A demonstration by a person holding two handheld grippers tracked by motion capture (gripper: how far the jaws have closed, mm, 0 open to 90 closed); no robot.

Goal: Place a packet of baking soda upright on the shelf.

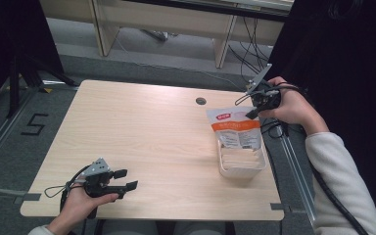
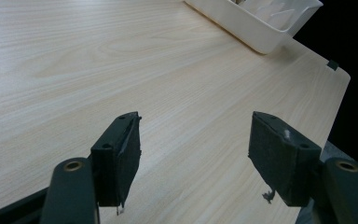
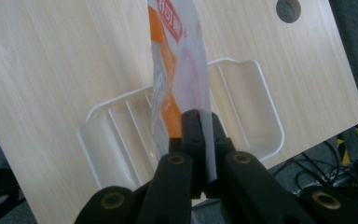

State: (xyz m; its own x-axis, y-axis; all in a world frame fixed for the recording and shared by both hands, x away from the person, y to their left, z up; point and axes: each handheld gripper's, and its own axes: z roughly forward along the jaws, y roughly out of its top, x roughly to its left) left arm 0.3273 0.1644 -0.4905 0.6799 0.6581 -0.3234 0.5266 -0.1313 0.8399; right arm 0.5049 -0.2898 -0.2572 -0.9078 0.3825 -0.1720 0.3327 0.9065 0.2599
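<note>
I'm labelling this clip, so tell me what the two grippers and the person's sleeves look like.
Both grippers, left gripper and right gripper, are black with flat dark fingers and brass-coloured rivets. Each carries a grey three-cornered plate and trails a black cable. The right arm wears a pale grey-white sleeve.

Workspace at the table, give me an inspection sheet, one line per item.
Surface: light wood table, round hole near the far edge.
Job's things: orange and white pouch standing in a white tray.
Clutter: nothing seen.
Grippers: right gripper shut on the pouch's top edge; left gripper open over bare wood, nothing between its jaws.
Cables: one trails from each gripper; more lie on the floor behind the table.
Surroundings: grey floor, black curtains, a wooden desk frame.
</note>
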